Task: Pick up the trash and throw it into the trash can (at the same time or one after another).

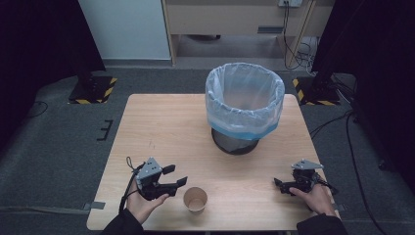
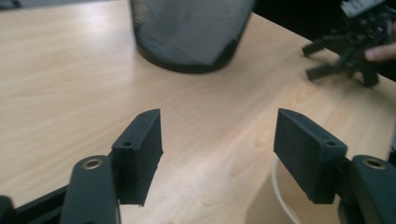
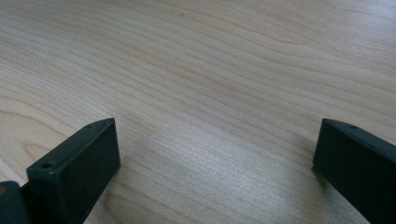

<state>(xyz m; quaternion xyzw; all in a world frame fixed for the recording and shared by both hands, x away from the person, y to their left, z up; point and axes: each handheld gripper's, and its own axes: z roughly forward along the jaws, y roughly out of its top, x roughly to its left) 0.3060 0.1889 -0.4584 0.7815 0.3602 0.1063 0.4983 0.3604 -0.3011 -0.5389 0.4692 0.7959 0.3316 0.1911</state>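
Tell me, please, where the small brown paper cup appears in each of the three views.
High view: the small brown paper cup stands upright near the table's front edge, just right of the left gripper.
Left gripper view: part of its pale rim sits at the bottom, beside the right-hand jaw.
Right gripper view: bare wood between open jaws.
Shared landmark: the light wooden table.

In the left gripper view the bin (image 2: 189, 32) is cut off by the top edge, and the cup (image 2: 275, 196), blurred, runs off the bottom behind the right jaw. In the high view both sleeves are cut at the bottom edge.
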